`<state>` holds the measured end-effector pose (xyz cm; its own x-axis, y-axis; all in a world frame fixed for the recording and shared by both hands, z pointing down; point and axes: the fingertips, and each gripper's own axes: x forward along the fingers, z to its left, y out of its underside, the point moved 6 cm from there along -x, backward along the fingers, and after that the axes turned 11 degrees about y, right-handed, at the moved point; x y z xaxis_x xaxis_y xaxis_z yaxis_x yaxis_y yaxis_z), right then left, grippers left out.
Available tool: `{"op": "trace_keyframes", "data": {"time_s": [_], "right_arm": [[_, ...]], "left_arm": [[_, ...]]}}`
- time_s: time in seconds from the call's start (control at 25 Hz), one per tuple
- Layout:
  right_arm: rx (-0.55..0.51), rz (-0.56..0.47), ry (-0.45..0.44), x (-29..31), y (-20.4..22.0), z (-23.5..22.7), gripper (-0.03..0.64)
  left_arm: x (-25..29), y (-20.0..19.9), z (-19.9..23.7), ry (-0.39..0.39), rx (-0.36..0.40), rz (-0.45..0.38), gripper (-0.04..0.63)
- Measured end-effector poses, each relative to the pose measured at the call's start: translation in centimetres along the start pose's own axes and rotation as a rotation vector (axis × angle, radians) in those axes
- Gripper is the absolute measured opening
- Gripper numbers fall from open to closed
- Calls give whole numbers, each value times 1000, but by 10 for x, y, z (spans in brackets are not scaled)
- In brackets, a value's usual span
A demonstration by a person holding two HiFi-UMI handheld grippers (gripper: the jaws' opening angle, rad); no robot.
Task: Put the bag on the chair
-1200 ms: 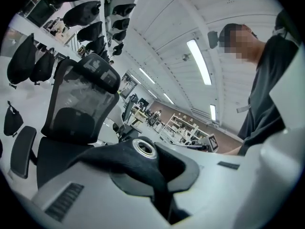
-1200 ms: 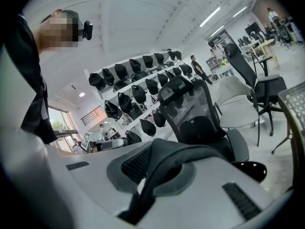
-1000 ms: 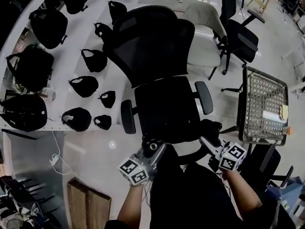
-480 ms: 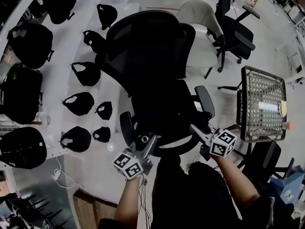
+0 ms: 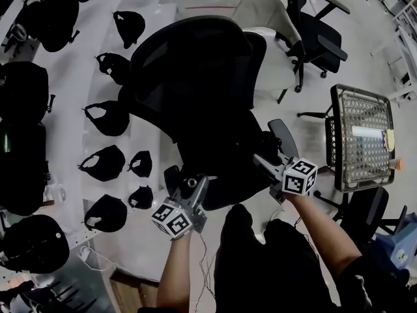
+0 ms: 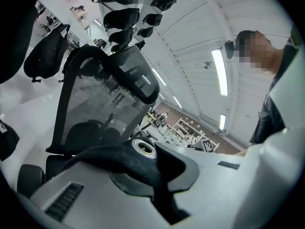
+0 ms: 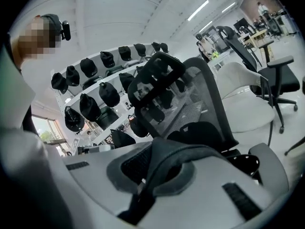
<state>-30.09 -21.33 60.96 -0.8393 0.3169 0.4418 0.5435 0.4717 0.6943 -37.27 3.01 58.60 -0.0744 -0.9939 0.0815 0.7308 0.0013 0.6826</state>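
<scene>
Both grippers have moved away from the person and in over the chair (image 5: 195,77). The right gripper (image 5: 264,163), which was off the near edge of the seat (image 5: 221,152), has reached the seat's right side just beside the right armrest (image 5: 281,135), and the left gripper (image 5: 197,184) has come up to the seat's near left corner by the left armrest (image 5: 172,177). The head has leaned in too, so the chair now fills more of the head view and the shelf bags (image 5: 104,119) have slid toward the left edge.

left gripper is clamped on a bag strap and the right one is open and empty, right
No: the right gripper is shut on a bag strap too, as the right gripper view shows. The left gripper is clamped on its strap.
</scene>
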Motion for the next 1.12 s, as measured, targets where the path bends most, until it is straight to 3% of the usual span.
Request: {"op": "trace_keyframes", "data": {"time_s": [0.4,0.96,1.12], "right_arm": [[-1,50,28,65,-17,-45,17],[173,151,78,147,10,-131,20],[143,199,122,169,23,-141,23]], "left_arm": [[23,-11,68,16,17,56,21],[51,-8,162,-136,-191,54,21],[48,-2,191,-180,-240,38,21]]}}
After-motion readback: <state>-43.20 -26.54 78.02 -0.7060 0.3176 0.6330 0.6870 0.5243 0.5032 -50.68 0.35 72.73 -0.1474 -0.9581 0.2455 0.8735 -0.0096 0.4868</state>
